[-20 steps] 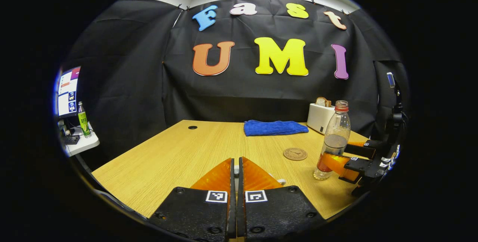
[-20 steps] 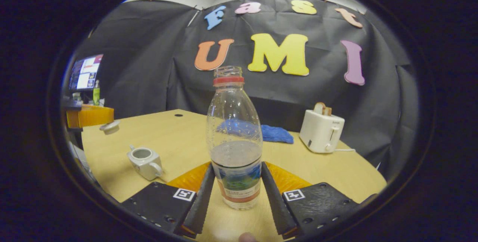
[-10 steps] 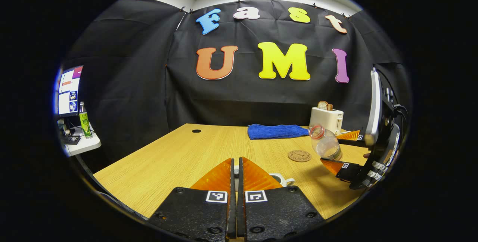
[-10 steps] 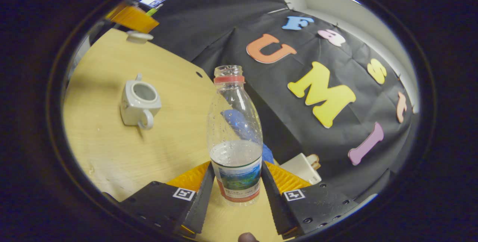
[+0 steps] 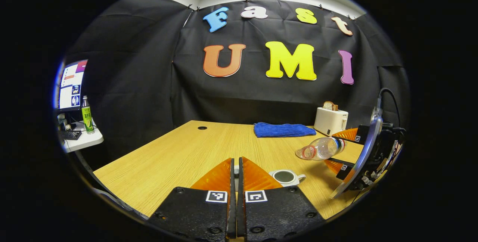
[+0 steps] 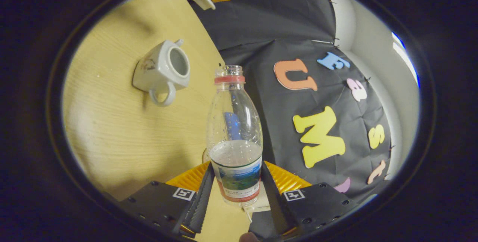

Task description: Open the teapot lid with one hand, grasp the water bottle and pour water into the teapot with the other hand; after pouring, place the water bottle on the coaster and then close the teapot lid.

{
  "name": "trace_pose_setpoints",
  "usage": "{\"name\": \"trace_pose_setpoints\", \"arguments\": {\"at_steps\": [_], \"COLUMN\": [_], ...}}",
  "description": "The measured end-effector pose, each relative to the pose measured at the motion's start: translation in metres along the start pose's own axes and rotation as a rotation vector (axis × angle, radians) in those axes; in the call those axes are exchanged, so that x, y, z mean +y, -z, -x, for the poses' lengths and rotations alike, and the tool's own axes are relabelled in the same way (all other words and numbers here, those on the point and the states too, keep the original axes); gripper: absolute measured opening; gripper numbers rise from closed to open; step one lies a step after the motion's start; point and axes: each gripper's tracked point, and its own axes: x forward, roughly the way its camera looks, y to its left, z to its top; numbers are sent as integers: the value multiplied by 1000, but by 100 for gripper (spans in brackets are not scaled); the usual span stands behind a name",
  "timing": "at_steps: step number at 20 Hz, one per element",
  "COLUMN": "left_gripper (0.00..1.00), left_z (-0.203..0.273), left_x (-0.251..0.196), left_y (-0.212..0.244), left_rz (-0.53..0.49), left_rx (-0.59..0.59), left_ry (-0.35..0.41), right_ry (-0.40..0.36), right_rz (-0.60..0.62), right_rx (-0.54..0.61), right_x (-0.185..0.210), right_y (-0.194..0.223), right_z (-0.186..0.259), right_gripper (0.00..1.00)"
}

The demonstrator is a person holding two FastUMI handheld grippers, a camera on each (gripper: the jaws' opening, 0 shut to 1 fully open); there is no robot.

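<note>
A: Was the lid off?
B: Yes. Left gripper jaws were pinched together, teapot just beyond.
A: Pouring?
B: Right gripper clamped the tilted bottle; pouring, coaster, lid remained.

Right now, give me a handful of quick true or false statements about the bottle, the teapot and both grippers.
1. The right gripper is shut on the water bottle. True.
2. The bottle stands upright on the table. False: it is lifted and tipped almost level, mouth toward the teapot.
3. The teapot is open. True: its lid is in the left gripper.
4. The bottle is capped. False: its mouth is open.
5. The blue cloth covers the teapot. False: it lies near the toaster.
</note>
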Motion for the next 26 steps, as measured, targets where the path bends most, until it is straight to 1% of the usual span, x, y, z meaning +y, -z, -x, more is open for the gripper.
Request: {"name": "trace_pose_setpoints", "arguments": {"at_steps": [3,5,12,15,17,19,26], "left_gripper": [4,3,4,4,4,3,4], "left_z": [-1,-1,0,2,2,2,3], "left_x": [3,6,11,12,14,16,18], "left_y": [3,3,6,4,4,4,3], "left_rz": [-6,-3,8,0,-2,1,4], "left_rx": [6,9,12,8,5,6,5], "left_ry": [-2,-7,-14,-10,-11,-13,-18], "right_ry": [35,34,55,59,60,76,116], "right_rz": [103,127,255,288,307,342,427], "right_rx": [-27,-37,-77,-82,-83,-92,-107], "right_x": [-6,-3,-6,-6,-6,-10,-21], "right_y": [-8,-9,-29,-31,-31,-32,-36], "right_z": [-4,-5,-8,-6,-7,-7,-12], "right_gripper": [70,72,71,72,70,72,70]}}
